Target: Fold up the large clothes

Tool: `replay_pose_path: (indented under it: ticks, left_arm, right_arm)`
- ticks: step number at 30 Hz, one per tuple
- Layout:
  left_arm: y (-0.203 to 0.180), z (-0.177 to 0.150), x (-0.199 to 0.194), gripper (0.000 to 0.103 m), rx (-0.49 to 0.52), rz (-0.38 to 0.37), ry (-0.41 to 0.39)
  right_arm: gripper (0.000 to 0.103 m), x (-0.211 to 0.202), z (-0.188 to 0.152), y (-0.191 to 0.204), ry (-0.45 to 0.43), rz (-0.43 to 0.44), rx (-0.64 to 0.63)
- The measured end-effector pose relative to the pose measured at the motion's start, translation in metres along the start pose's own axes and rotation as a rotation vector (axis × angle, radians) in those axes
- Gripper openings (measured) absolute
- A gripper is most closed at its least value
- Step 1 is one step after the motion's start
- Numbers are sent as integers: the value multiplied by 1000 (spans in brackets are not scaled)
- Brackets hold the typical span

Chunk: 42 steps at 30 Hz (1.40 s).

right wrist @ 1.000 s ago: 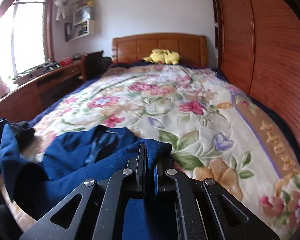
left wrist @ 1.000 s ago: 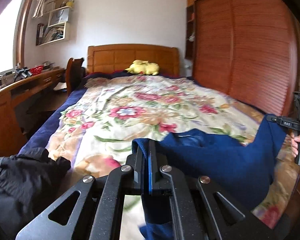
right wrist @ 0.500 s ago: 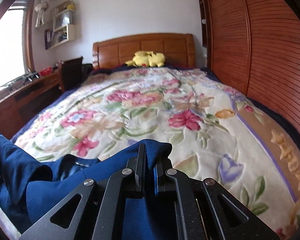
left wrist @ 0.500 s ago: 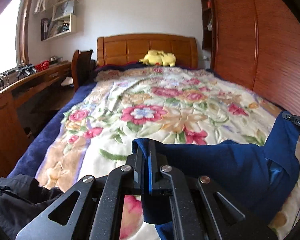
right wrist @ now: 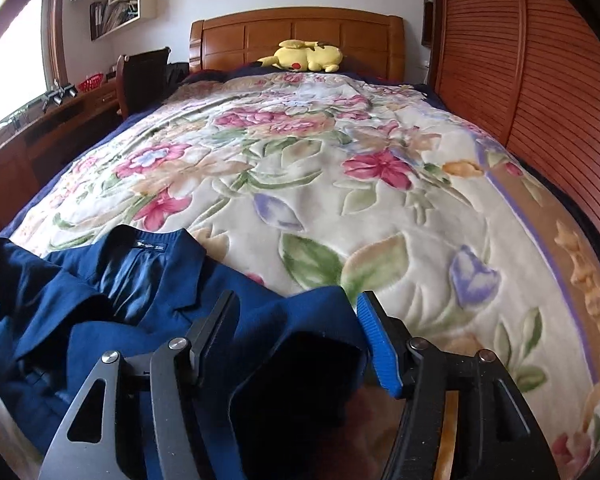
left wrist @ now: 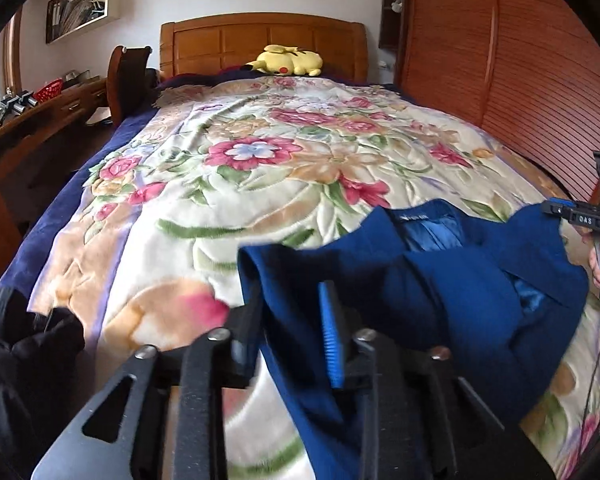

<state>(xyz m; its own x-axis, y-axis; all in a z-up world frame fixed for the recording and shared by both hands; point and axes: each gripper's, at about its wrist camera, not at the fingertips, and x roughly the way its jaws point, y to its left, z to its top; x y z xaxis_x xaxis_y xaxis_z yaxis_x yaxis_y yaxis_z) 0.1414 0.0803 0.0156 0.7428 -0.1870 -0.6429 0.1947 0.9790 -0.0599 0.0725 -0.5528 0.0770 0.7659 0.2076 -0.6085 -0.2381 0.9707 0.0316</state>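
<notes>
"OAS" on the right hand-held gripper (left wrist: pixel 584 220) (jacket label (left wrist: pixel 414 217) unreadable).

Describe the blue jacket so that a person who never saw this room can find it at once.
Start at the big bed with the flowered blanket and go to its near end, away from the wooden headboard. The blue jacket lies rumpled there, collar toward the headboard. It is plain dark blue with a shiny lining, unlike the black garment at the bed's corner.
</notes>
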Motion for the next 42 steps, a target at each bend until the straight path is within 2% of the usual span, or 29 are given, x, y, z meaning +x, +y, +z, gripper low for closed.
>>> replay_pose_path:
  ticks: [4,9,14,18,22,29,34,36,40,41,42]
  left_arm:
    - [-5,-20,-22,42,20,-41,2]
    - [-17,-53,-39,67,76,-52,30]
    - [-23,-81,-48,67,85,-55,53]
    - [-25,-91,-51,67,77,-61,60]
    - [-23,-95,-42,67,54,-68,91]
    - [-21,-96,-30,67,21,-93,145]
    - [-24,-98,-26,67,24,-98,154]
    - [-27,-98,-26,65,32,-107,153]
    - [-31,-97,-27,52,48,-136,153]
    - [-32,-97,-29,45,58,-136,149]
    - [-33,-97,-31,34,66,-126,142]
  right_arm:
    - [63,-29,-21,-11,-38,-10,-4]
    - [63,-59,-60,-11,-35,7,-26]
    - [63,-79,-91,-17,4,45,-4]
    - [63,-78,-105,-20,54,62,0]
    - [68,-64,-110,-20,86,40,22]
    - [69,-47,-109,-14,104,56,22]
    - [69,-41,-110,-17,127,81,36]
    - [68,-39,-110,-19,139,100,40]
    - [46,-39,-109,-17,131,127,21]
    - [37,-41,-108,-16,117,114,13]
    - [33,-43,-107,-16,107,112,4]
